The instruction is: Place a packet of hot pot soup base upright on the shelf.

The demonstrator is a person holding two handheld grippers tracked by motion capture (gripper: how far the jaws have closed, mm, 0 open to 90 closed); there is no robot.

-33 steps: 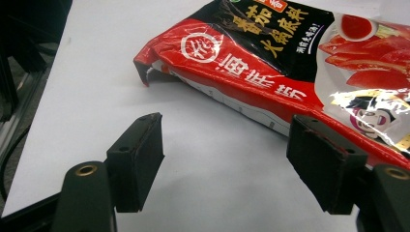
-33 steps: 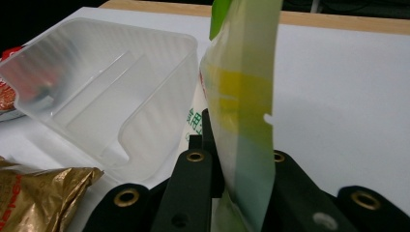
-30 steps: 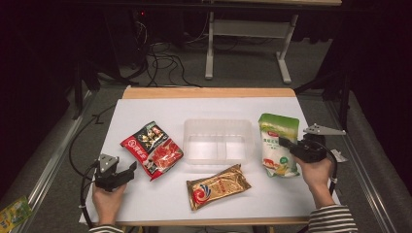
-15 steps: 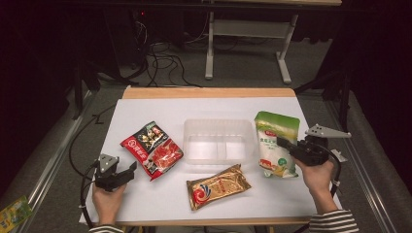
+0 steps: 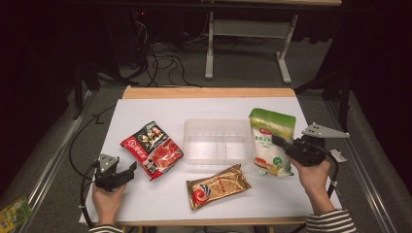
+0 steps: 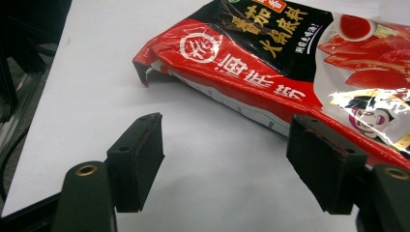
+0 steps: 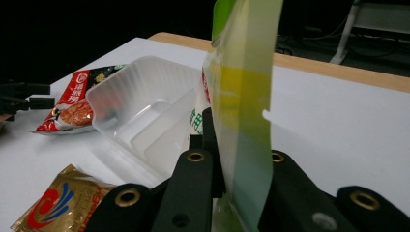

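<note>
One green pouch point(image 5: 271, 141) hangs pinched in my right tool point(image 5: 281, 143), long axis upright; the clear tray point(image 5: 216, 141) lies just to its left. My left tool point(image 5: 127, 171) rests spread.

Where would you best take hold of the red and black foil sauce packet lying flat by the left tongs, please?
Probably by its near short edge. The red and black foil sauce packet lies flat on the white table, but its crumpled near corner lifts slightly off the surface. The open left tongs already face that edge, so coming in low from the near-left looks simplest.
</note>
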